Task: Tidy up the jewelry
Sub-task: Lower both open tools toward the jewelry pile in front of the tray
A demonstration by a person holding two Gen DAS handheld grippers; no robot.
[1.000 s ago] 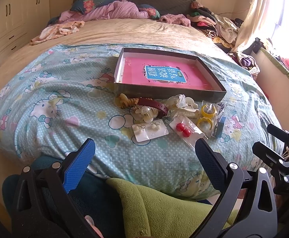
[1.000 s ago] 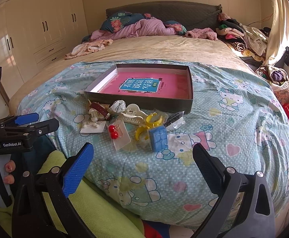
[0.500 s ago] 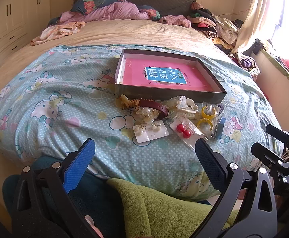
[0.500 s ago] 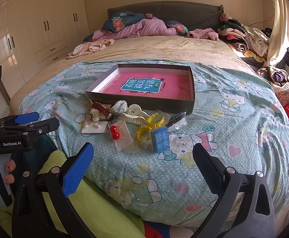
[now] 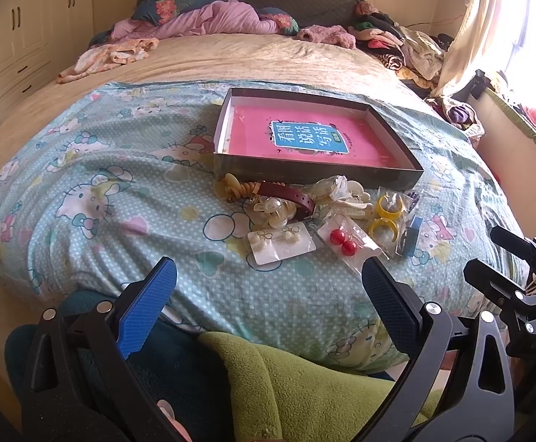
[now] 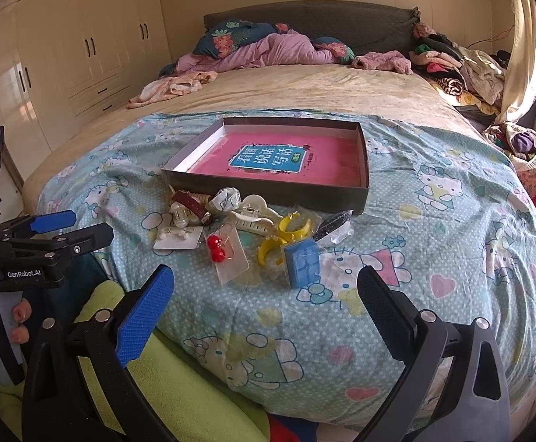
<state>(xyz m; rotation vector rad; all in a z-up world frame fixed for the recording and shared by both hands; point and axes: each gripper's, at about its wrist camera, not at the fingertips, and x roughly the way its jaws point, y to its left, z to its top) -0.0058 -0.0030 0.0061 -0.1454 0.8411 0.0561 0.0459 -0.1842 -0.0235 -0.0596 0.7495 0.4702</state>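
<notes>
A pile of jewelry lies on the bed in front of a shallow dark box (image 5: 319,176) (image 6: 363,169) with a pink book inside. The pile holds red bead earrings in a clear packet (image 5: 343,242) (image 6: 216,248), a white earring card (image 5: 281,243) (image 6: 177,237), yellow rings (image 5: 387,208) (image 6: 293,224), a blue item (image 5: 411,234) (image 6: 302,263), a dark red strap (image 5: 286,193) (image 6: 190,202) and white hair clips (image 5: 356,202) (image 6: 253,210). My left gripper (image 5: 268,294) is open and empty, short of the pile. My right gripper (image 6: 264,294) is open and empty, also short of it.
The bed has a light blue Hello Kitty cover (image 5: 120,202). Rumpled bedding and clothes lie at the headboard (image 6: 268,51) and along the right side (image 6: 463,66). White wardrobes (image 6: 76,55) stand at left. Green fabric (image 5: 286,386) lies under both grippers.
Both grippers have crept slightly forward toward the pile. Nothing was picked up; both stay open.
</notes>
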